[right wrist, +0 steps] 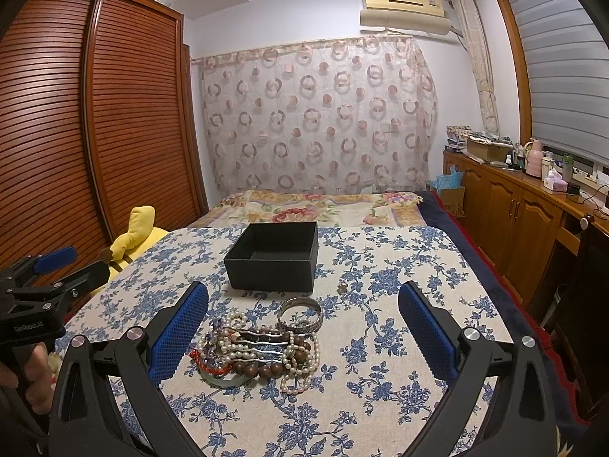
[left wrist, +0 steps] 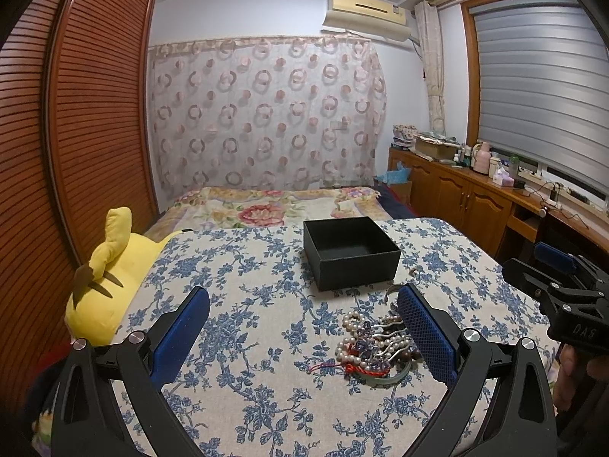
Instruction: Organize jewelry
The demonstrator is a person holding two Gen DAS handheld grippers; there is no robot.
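Observation:
A heap of jewelry lies on the blue-flowered cloth: pearl strands, brown wooden beads, a red cord, a silver hair clip, and a silver bangle at its far side. A small ring sits apart to the right. Behind the heap stands an open, empty black box. My right gripper is open, its left finger beside the heap. My left gripper is open too, its right finger against the jewelry heap. Each gripper shows in the other's view, right gripper, left gripper.
A yellow plush toy lies at the table's left edge, beside a brown slatted wardrobe. A bed with a floral cover lies behind the table. Wooden cabinets with bottles run along the right wall.

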